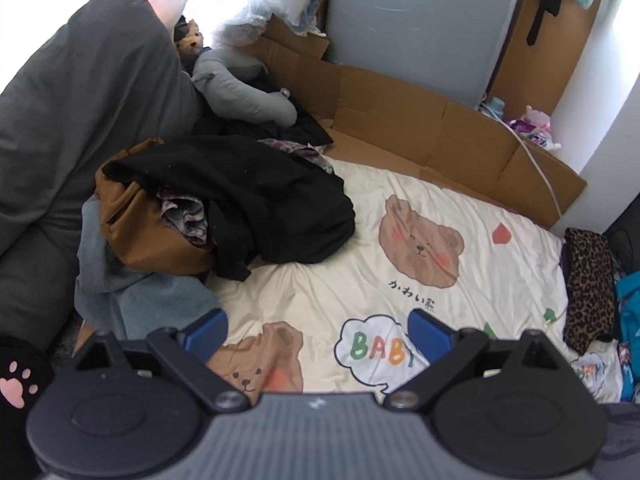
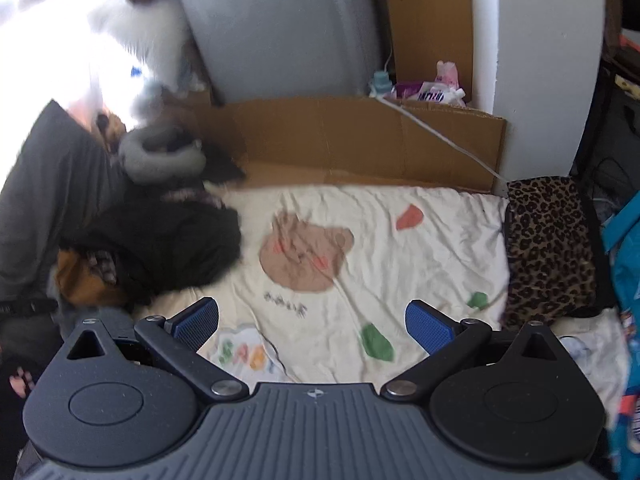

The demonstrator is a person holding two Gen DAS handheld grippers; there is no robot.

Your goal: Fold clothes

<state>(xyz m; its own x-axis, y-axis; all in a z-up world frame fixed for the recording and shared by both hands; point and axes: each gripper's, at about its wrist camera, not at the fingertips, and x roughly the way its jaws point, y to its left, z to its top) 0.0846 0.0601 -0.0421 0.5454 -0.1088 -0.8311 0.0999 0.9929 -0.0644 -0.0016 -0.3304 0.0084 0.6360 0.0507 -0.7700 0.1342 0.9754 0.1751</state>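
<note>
A pile of unfolded clothes lies at the left of the bed: a black garment (image 1: 260, 208) on top, a brown one (image 1: 136, 236) and a grey-blue one (image 1: 132, 296) under it. The pile also shows blurred in the right wrist view (image 2: 160, 244). A folded leopard-print garment (image 1: 588, 288) lies at the bed's right edge, and shows in the right wrist view too (image 2: 548, 244). My left gripper (image 1: 316, 332) is open and empty above the cream bear-print sheet (image 1: 400, 280). My right gripper (image 2: 312, 324) is open and empty above the same sheet (image 2: 400, 240).
A dark grey pillow (image 1: 80, 112) and a grey plush toy (image 1: 240, 88) sit at the left. Cardboard (image 1: 400, 120) lines the far side of the bed against a grey panel (image 1: 420, 20). A white cable (image 1: 536, 160) crosses the cardboard. Blue items (image 2: 628, 280) lie at the right.
</note>
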